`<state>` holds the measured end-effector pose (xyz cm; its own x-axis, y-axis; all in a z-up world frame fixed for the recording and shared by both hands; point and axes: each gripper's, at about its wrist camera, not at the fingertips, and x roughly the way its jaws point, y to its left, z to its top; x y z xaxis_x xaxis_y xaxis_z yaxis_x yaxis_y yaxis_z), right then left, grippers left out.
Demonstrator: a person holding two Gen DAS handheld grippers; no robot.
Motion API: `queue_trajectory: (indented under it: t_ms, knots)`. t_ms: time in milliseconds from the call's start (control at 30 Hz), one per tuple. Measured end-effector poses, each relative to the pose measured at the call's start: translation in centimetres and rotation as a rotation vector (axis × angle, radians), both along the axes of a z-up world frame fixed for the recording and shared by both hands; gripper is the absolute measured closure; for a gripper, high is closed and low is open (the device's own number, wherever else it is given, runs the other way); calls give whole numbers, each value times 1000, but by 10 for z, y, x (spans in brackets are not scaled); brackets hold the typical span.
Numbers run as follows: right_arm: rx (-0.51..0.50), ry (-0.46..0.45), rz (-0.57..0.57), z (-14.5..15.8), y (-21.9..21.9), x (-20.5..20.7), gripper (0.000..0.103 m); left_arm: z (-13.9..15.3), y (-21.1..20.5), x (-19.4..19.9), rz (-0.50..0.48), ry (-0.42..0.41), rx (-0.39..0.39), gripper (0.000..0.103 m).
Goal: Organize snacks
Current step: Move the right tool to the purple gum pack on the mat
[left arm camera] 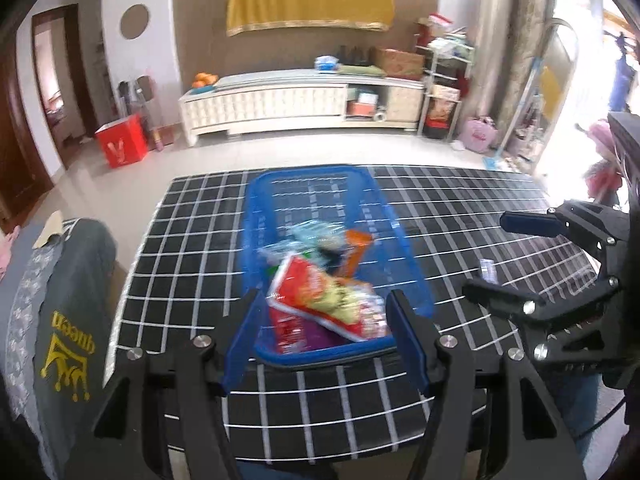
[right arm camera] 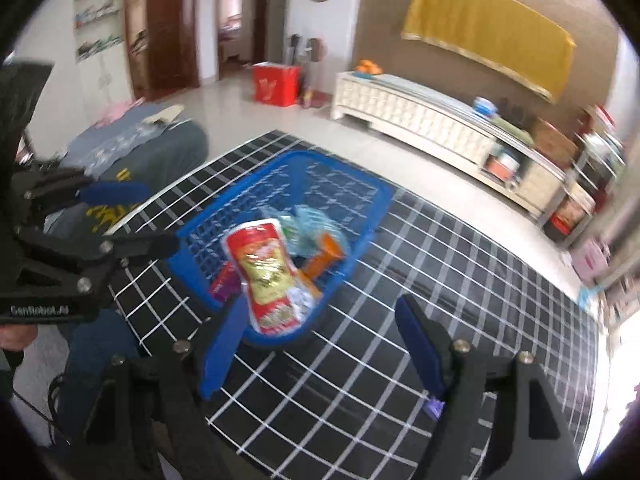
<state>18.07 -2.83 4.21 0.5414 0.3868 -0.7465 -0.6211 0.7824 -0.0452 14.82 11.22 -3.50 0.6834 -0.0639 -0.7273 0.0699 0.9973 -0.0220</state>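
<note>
A blue plastic basket (left arm camera: 304, 172) (right arm camera: 352, 175) stands on a table with a black, white-gridded cloth (left arm camera: 440, 200) (right arm camera: 480, 280). Inside it a large red and yellow snack packet (left arm camera: 320, 300) (right arm camera: 268, 272) lies on top of an orange packet (left arm camera: 354, 252) (right arm camera: 326, 256), a pale blue clear packet (left arm camera: 312, 232) (right arm camera: 308, 224) and a purple one (left arm camera: 316, 334) (right arm camera: 224, 282). My left gripper (left arm camera: 322, 340) (right arm camera: 158, 218) is open at the basket's near rim, holding nothing. My right gripper (right arm camera: 320, 344) (left arm camera: 486, 256) is open to the basket's right, also holding nothing.
A small pale wrapper (left arm camera: 488, 270) lies on the cloth right of the basket. A grey garment with a yellow crown print (left arm camera: 68, 300) (right arm camera: 160, 144) is draped beside the table's left edge. Beyond the table are a tiled floor, a red box (left arm camera: 122, 146) and a white cabinet (left arm camera: 280, 100).
</note>
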Motion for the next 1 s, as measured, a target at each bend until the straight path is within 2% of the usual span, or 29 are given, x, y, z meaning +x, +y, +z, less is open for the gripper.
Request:
queue_trajectory:
  t_ms: [133, 367, 600, 700, 733, 800, 933, 1000]
  knots:
    - [40, 29, -141, 6, -37, 1, 23, 7, -25, -1, -39, -31, 6, 42]
    - [84, 102, -357, -6, -101, 7, 23, 7, -66, 6, -96, -46, -20, 42]
    - [134, 178, -461, -26, -145, 15, 22, -5, -108, 27, -124, -21, -40, 42]
    - [150, 197, -496, -32, -161, 19, 18, -14, -123, 38, -128, 0, -41, 42]
    - [153, 201, -504, -34, -165, 20, 17, -17, -128, 41, -129, 6, -38, 39]
    - [162, 214, -520, -39, -174, 24, 15, -21, -139, 47, -125, 11, -29, 23]
    - [167, 240, -539, -50, -188, 34, 12, -32, -159, 62, -141, 32, -8, 19]
    - [160, 256, -558, -57, -194, 41, 12, -39, -167, 70, -147, 52, 4, 11]
